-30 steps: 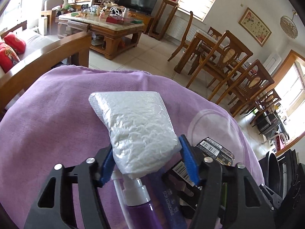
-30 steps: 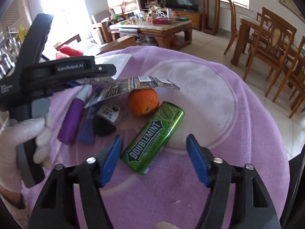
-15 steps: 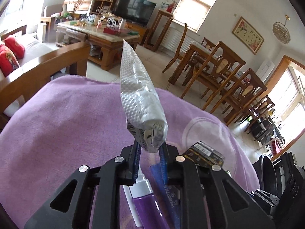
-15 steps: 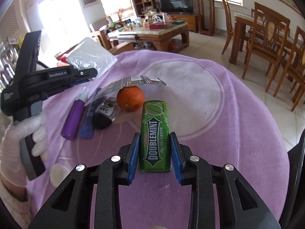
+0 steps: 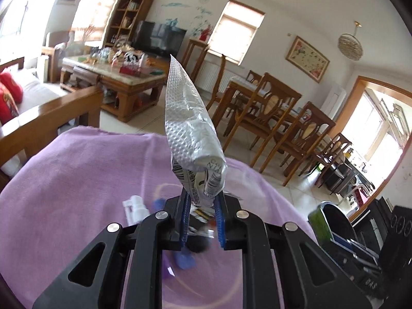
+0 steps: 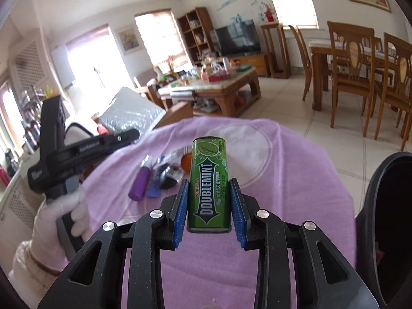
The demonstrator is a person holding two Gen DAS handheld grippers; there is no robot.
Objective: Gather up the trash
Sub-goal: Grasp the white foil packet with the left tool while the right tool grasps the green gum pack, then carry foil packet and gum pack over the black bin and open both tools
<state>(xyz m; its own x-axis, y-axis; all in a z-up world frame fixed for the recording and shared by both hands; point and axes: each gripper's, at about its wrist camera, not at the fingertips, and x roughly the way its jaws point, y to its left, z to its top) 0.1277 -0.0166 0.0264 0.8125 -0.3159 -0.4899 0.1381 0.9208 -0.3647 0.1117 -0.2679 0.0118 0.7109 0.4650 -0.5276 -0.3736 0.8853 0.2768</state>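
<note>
Above the purple cloth point(image 6: 296, 180), the left gripper point(image 5: 202, 215) pinches a silver packet point(image 5: 189, 134) at its near end, while the right gripper point(image 6: 209, 207) clamps a green Doublemint tin point(image 6: 209, 182) upright, left of a black bin point(image 6: 386, 219).

Two wrist fisheyes, each looking forward along my own fingers.

Left view: sits close behind my left gripper point(image 5: 202, 221), facing across the purple cloth point(image 5: 77, 180) toward the dining chairs. Right view: close behind my right gripper point(image 6: 209, 211), angled down, facing the coffee table point(image 6: 219, 82). Shared: cloth, purple bottle point(image 6: 140, 184), my left gripper.
</note>
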